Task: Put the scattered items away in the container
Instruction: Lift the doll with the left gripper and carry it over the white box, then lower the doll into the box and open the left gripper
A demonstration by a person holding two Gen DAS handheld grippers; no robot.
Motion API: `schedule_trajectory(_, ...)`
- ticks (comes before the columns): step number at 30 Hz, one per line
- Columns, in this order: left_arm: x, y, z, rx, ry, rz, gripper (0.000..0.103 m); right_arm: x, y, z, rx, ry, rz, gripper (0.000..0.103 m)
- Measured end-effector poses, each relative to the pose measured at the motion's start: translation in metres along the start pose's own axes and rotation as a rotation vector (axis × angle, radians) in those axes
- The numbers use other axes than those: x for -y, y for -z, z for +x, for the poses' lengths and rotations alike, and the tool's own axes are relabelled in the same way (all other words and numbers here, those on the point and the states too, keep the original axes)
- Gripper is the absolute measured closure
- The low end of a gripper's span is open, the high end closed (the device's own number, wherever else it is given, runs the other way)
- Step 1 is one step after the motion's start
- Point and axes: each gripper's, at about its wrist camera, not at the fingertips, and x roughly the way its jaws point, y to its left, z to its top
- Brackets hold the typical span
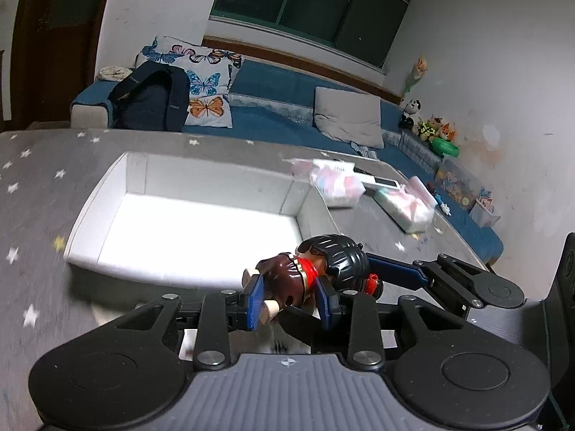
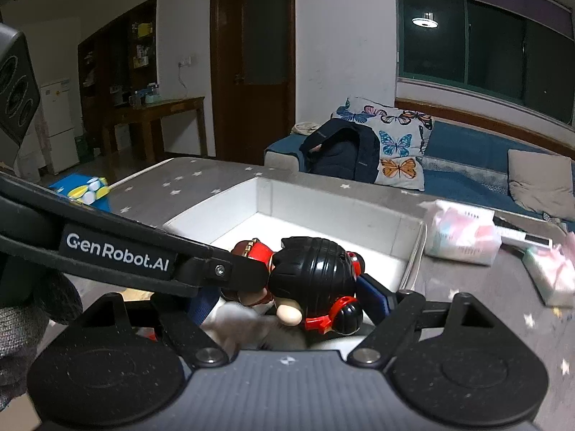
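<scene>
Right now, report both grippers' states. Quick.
Left gripper: shut on the toy figure, gripping its body.
Right gripper: around the figure's head, jaws wide; grip cannot be told.
</scene>
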Motion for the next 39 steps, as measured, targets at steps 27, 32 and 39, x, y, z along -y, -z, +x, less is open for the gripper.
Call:
schedule_trajectory(27, -0.069, -0.062, 0.154, -0.154, -0.018, -0.177, 0.071, 0.067, -0.032, 0.153, -0.239, 0.021, 0.052, 0.034)
schedule_trajectory(32, -0.070, -0.064, 0.157, -0.150, -0.008, -0.188, 0.071, 0.070, -0.036, 0.159, -0.255, 0.014, 0.051, 0.034)
schedule_trajectory(39, -0.073, -0.061, 0.160, -0.162, 0.002, -0.198, 0.070, 0.071, -0.035, 0.162, -0.267, 0.015, 0.036, 0.033)
